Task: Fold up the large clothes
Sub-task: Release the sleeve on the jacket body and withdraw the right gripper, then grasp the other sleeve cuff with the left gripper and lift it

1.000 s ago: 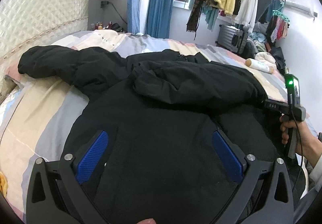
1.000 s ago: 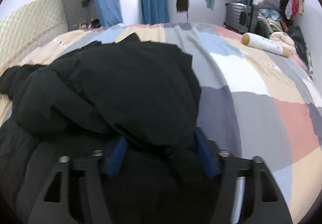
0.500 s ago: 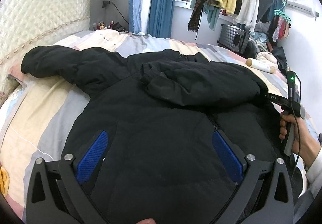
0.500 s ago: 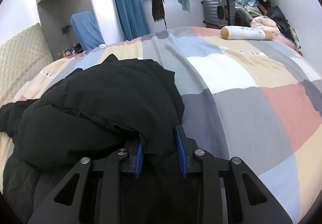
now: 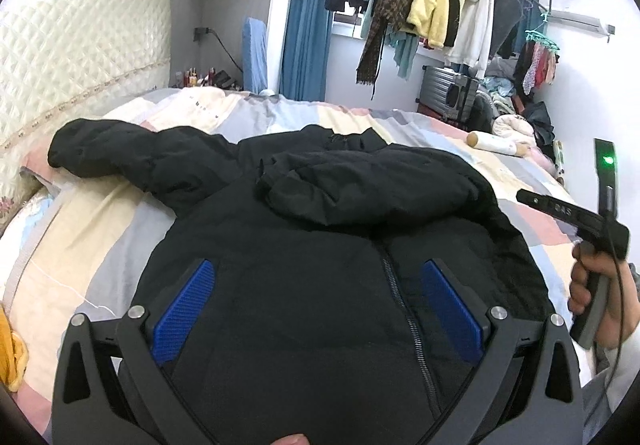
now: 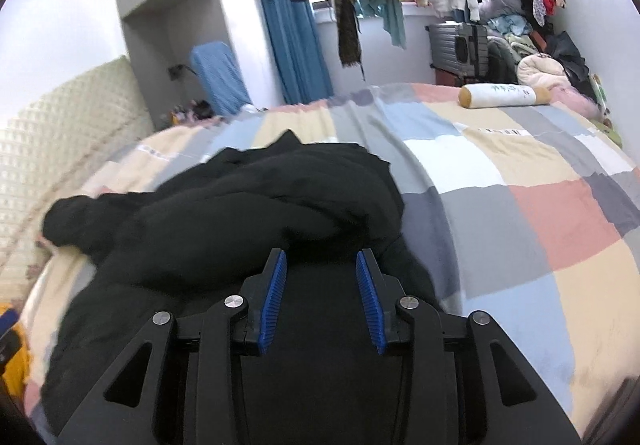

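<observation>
Now one sleeve is in, one is left, and both grippers are empty over the jacket (image 5: pixel 320 285).

Ahead of the right gripper (image 6: pixel 320 277), jaws partly open with nothing between them, the folded sleeve (image 5: pixel 372 185) lies across the chest. The left gripper (image 5: pixel 316 301) hovers wide open above the zipper (image 5: pixel 400 305), holding nothing. Far to its left the other sleeve (image 5: pixel 120 157) sprawls out toward the headboard (image 5: pixel 80 53), not yet folded; the body fold looks undone too. The jacket rests on the patchwork bed (image 6: pixel 520 205). A bolster (image 6: pixel 504 95) sits well beyond, clear of the work.
</observation>
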`<state>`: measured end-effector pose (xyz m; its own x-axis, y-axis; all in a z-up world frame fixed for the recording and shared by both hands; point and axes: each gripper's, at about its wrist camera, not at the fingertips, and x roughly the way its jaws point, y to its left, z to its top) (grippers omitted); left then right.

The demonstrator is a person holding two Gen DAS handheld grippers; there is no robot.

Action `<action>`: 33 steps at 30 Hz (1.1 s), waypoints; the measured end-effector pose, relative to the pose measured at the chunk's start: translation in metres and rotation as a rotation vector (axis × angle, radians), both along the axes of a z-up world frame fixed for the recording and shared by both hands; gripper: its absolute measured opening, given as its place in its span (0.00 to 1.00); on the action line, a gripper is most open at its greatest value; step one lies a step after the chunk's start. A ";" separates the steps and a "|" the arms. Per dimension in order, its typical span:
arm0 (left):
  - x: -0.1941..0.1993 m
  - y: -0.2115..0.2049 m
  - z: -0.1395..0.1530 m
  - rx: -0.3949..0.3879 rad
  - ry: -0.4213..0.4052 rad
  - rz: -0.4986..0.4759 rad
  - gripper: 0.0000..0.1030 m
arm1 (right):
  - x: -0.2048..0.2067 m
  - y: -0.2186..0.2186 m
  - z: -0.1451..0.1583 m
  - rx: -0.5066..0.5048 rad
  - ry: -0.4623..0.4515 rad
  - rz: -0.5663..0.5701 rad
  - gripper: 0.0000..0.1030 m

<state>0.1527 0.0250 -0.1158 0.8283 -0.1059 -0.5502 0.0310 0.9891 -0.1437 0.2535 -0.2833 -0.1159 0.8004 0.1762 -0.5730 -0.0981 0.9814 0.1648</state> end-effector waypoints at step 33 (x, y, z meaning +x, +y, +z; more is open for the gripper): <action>0.010 0.110 0.063 -0.052 0.027 0.078 1.00 | -0.159 0.042 0.012 -0.020 -0.150 0.091 0.68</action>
<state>0.1622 0.1348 -0.0530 0.8203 -0.0705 -0.5676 -0.0505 0.9796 -0.1946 0.0948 -0.2413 -0.1042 0.8583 0.2417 -0.4527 -0.2090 0.9703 0.1218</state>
